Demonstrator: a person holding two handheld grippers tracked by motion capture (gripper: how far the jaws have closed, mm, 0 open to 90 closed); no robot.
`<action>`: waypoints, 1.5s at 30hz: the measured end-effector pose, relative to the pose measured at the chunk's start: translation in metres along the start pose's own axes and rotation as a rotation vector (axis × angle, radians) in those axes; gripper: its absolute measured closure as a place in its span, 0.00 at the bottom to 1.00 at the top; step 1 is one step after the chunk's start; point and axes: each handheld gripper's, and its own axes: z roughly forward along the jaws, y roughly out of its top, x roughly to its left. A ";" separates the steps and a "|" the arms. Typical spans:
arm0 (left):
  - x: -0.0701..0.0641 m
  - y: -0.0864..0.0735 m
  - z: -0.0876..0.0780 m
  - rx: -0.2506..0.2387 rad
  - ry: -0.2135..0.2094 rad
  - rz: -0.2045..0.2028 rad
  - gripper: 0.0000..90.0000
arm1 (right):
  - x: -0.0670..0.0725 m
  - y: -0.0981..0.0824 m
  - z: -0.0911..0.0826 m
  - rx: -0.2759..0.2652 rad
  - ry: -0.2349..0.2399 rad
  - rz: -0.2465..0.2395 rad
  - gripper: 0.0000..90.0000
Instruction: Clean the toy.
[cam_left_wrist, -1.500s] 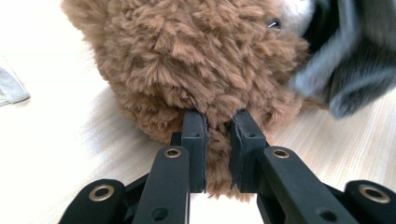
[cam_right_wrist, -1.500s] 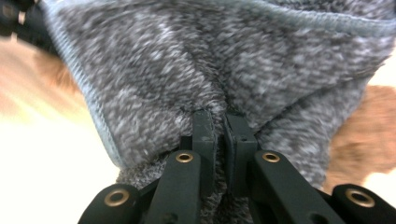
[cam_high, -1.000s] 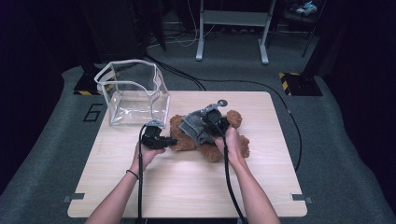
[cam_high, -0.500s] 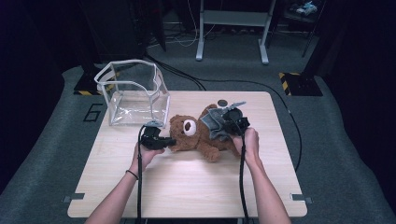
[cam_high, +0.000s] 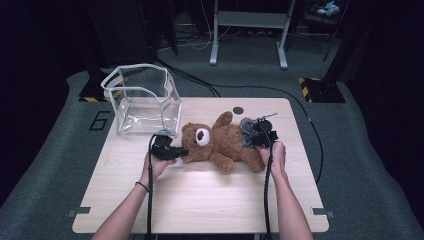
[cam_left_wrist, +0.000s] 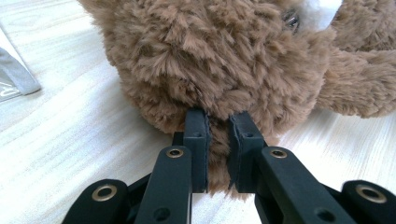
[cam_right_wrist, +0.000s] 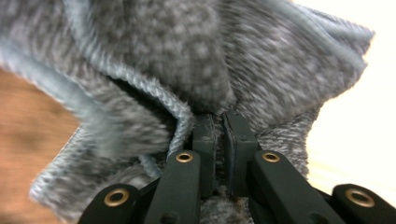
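Teddy bear (cam_high: 220, 145) lies on its back across the middle of the wooden table (cam_high: 200, 200), head to the left. Grey knitted cloth (cam_high: 247, 134) sits by its legs at the right, though the blurred close view leaves its exact shape unclear. The left gripper (cam_high: 182, 151) has its jaws nearly closed, pinching the brown fur at the bear's head. The right gripper (cam_high: 251, 135) has its jaws almost together, clamped on a fold of the cloth. A clear plastic bag (cam_high: 142, 100) stands open at the table's far left corner.
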 end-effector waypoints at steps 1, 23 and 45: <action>0.000 0.000 0.000 0.001 -0.001 -0.001 0.88 | -0.004 -0.002 0.005 0.025 -0.012 0.011 0.94; -0.001 0.000 0.000 0.012 0.006 0.009 0.88 | -0.018 0.000 -0.011 -0.011 -0.061 0.045 0.94; -0.007 -0.001 -0.001 0.021 0.026 -0.004 0.89 | -0.012 -0.043 -0.033 0.123 -0.036 -0.043 0.93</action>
